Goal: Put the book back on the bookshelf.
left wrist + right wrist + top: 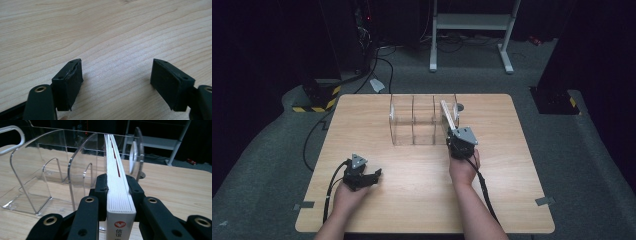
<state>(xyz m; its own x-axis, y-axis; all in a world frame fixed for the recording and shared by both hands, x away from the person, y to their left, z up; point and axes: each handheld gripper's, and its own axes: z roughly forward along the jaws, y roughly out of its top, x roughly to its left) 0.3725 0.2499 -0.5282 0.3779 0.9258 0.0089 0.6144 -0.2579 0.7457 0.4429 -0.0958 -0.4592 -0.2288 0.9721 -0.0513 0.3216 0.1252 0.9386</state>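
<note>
right gripper [117, 192] clamps book [117, 177] in rack [412, 120] (rightmost slot); left gripper [117, 80] jaws apart

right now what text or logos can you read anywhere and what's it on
"信" on the spine of the white book clamped in the right tool, under a round red logo with a white mark.
More characters below it are cut off by the frame edge.
No other text is readable on the clear rack or the table.
</note>
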